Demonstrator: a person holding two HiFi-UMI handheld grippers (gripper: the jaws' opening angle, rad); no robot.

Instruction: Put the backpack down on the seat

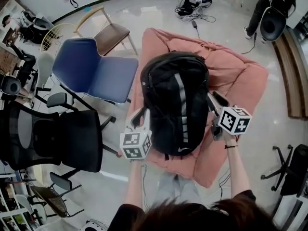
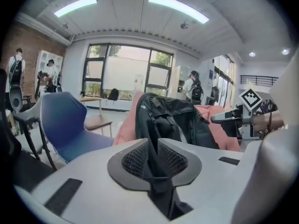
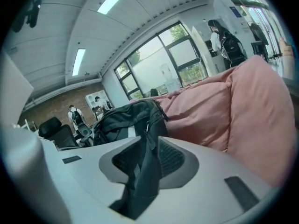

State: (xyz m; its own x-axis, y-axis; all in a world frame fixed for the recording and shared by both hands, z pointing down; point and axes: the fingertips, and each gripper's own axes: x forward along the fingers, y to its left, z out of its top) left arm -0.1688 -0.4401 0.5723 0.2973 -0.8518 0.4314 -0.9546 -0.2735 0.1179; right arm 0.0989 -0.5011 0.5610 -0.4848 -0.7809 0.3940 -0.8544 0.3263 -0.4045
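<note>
A black backpack with a grey stripe stands on the pink beanbag seat. My left gripper is at its left side and my right gripper at its right. In the left gripper view the backpack rises just ahead, and a black strap runs between the jaws of the left gripper, which are shut on it. In the right gripper view another dark strap from the backpack fills the gap of the right gripper, with the pink seat behind.
A blue chair and a black office chair stand to the left of the seat. A wooden chair is behind them. Cables lie on the floor at the back. A person stands at the far right.
</note>
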